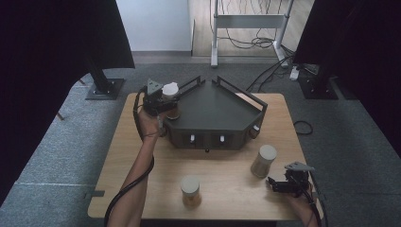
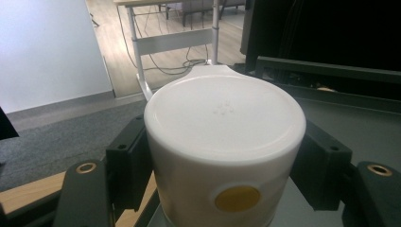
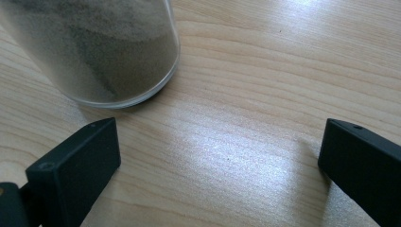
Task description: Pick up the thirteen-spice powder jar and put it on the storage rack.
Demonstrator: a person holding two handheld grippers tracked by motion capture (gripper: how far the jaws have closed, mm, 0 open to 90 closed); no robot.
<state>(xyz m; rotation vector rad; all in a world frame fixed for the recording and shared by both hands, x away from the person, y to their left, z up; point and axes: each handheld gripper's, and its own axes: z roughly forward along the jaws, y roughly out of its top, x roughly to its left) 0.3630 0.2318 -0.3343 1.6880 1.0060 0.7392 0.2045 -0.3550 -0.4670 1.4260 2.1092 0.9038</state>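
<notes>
Three white-lidded jars stood in the scene: one held jar (image 1: 171,98) at the left rear corner of the dark tray (image 1: 215,106), one amber jar (image 1: 190,191) near the front edge of the wooden table (image 1: 227,165), and one grey-filled jar (image 1: 263,161) toward the right side. Two grippers were in use. One tray, with raised rails and small knobs on its front face, sat at the back of the table. From the left gripper view, the left gripper (image 2: 222,156) was clenched on the held jar's white lid (image 2: 224,118), a black jaw pressed against each side, and the jar's base was over the tray's edge. That forearm reached far forward along the table's left side, wrist bent inward toward the tray. From the high view, the right gripper (image 1: 279,184) rested low at the front right corner, pointing left. Its jaws stood wide apart over bare wood, with the grey-filled jar (image 3: 94,52) just beyond the left jaw, untouched.
</notes>
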